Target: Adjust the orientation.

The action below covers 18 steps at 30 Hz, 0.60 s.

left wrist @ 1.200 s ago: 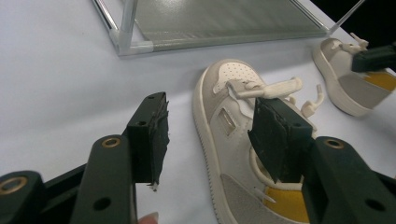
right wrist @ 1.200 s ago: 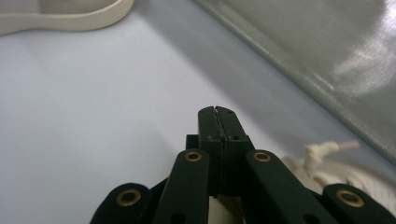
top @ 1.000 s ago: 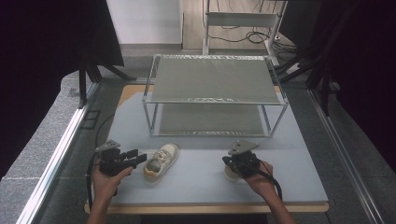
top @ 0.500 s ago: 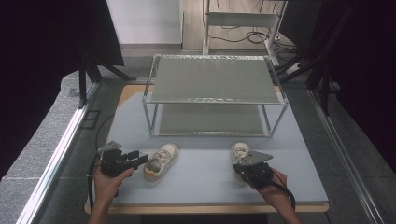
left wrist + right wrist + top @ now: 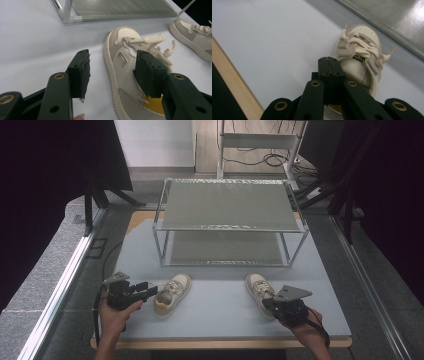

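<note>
Heel of right shoe (image 5: 359,62) behind right claw (image 5: 328,60)

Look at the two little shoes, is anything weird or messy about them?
A bit. The left shoe and right shoe lie far apart on the table, toes angled different ways, not paired. The left shoe's laces hang loose, sticking out sideways. Nothing looks spilled or broken.
</note>
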Tool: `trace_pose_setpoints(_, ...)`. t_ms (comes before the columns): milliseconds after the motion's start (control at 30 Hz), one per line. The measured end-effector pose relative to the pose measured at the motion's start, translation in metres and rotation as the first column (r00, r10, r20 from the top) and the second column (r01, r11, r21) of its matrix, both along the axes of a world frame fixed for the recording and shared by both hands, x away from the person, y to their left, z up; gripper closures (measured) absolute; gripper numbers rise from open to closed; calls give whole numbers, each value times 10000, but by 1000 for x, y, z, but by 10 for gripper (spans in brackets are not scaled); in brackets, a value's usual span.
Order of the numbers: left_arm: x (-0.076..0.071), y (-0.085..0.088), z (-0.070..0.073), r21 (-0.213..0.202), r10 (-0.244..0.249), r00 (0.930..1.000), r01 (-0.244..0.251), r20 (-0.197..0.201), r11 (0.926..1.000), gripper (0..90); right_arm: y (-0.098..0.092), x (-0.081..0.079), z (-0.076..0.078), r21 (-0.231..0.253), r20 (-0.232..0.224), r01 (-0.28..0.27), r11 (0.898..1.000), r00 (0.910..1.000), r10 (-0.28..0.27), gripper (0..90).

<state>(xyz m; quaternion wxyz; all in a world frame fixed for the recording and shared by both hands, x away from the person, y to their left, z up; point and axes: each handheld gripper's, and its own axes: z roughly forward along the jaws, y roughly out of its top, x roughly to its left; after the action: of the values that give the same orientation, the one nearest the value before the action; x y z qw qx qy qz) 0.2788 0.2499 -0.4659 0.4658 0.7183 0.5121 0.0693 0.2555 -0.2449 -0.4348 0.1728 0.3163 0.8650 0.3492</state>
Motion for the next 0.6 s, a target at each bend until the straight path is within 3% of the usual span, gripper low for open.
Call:
trace_pose_setpoints(233, -3, 2, 1, -25, 93, 9999, -93, 71, 10000, 457, -8, 3, 1, -34, -10, 193, 9998, 9998, -193, 900)
trace_pose_setpoints(400, -7, 3, 4, -87, 153, 9997, -151, 171, 9998, 458, -9, 5, -2, 137, -43, -107, 9998, 9999, 107, 893)
trace_pose_setpoints(600, -11, 1, 6, -43, 16, 9987, -14, 500, 10000, 464, -12, 9, 2, 764, 302, -657, 9949, 9975, 635, 741)
